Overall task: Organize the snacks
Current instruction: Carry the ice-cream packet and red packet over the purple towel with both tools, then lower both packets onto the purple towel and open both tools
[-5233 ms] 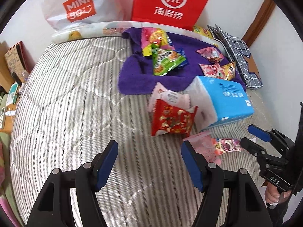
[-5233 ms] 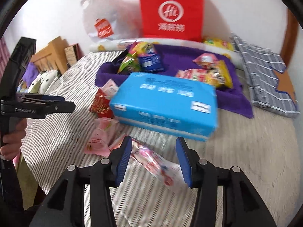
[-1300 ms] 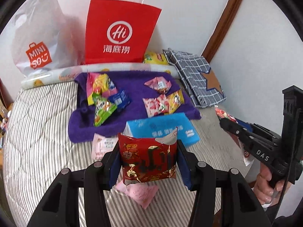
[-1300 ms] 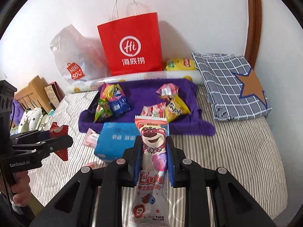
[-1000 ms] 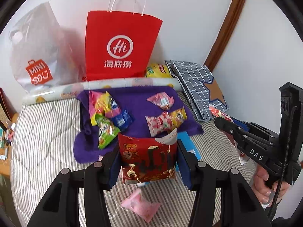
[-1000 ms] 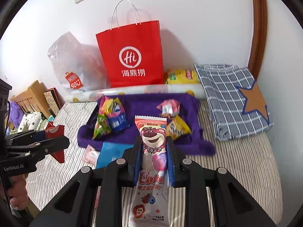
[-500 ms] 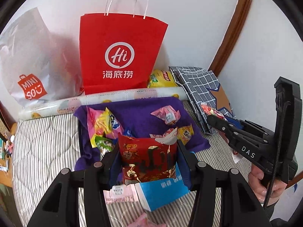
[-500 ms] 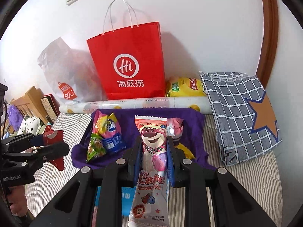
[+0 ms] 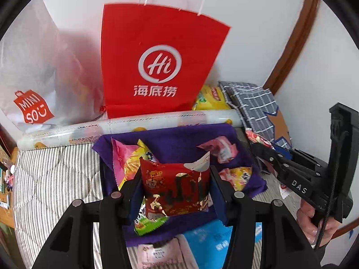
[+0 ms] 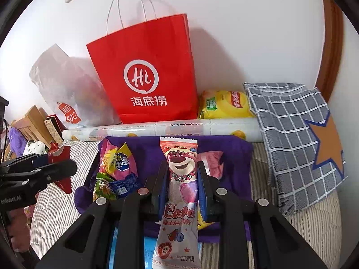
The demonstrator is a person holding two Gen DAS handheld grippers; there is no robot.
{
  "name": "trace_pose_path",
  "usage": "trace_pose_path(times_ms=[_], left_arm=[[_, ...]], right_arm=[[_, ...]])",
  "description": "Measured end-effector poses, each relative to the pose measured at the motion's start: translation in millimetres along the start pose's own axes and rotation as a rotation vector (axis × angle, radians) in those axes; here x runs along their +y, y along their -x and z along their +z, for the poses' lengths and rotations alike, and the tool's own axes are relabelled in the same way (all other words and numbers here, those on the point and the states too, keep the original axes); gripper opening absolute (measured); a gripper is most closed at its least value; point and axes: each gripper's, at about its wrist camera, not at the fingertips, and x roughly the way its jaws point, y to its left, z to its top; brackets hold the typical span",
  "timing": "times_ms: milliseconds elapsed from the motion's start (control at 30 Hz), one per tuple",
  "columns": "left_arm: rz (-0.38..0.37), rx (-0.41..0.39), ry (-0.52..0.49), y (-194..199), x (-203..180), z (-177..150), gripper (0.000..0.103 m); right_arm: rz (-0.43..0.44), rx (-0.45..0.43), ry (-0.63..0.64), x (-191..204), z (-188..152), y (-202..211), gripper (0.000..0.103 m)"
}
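Observation:
My left gripper (image 9: pixel 176 189) is shut on a red snack packet (image 9: pixel 176 190) with gold print, held upright above the purple towel (image 9: pixel 177 142). A long pink bear-print snack packet (image 10: pixel 180 179) stands clamped in my right gripper (image 10: pixel 181 183), also over the purple towel (image 10: pixel 233 152). Several snack packets lie on the towel: a pink-yellow one (image 10: pixel 117 161), a green one (image 10: pixel 103 186) and a pink one (image 9: pixel 222 149). The right gripper shows at the right edge of the left wrist view, the left gripper (image 10: pixel 51 168) at the left edge of the right wrist view.
A red paper bag (image 10: pixel 148 71) and a white plastic bag (image 10: pixel 65 87) lean on the wall behind a rolled sheet (image 10: pixel 157 130). A yellow chip bag (image 10: pixel 224 104) and checked cloth (image 10: pixel 296 139) lie at right. A blue tissue pack (image 9: pixel 215 239) sits on the striped mattress (image 9: pixel 51 179).
Both grippers have moved forward toward the wall with their packets; the towel and red bag have grown larger, and the blue tissue pack has slid under the fingers.

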Motion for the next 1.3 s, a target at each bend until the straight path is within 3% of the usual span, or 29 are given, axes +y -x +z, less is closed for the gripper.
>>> trace_pose_path(times_ms=[200, 433, 667, 1300], left_arm=[[0.019, 0.064, 0.031, -36, 16, 3, 0.051], [0.041, 0.119, 0.054, -64, 26, 0, 0.051], [0.084, 0.139, 0.045, -77, 26, -4, 0.051], [0.084, 0.183, 0.048, -90, 28, -8, 0.054]], right_arm=[[0.034, 0.032, 0.018, 4, -4, -29, 0.024], [0.013, 0.096, 0.048, 9, -17, -63, 0.025], [-0.032, 0.132, 0.075, 13, -22, -77, 0.025], [-0.087, 0.197, 0.094, 12, -27, -93, 0.026]])
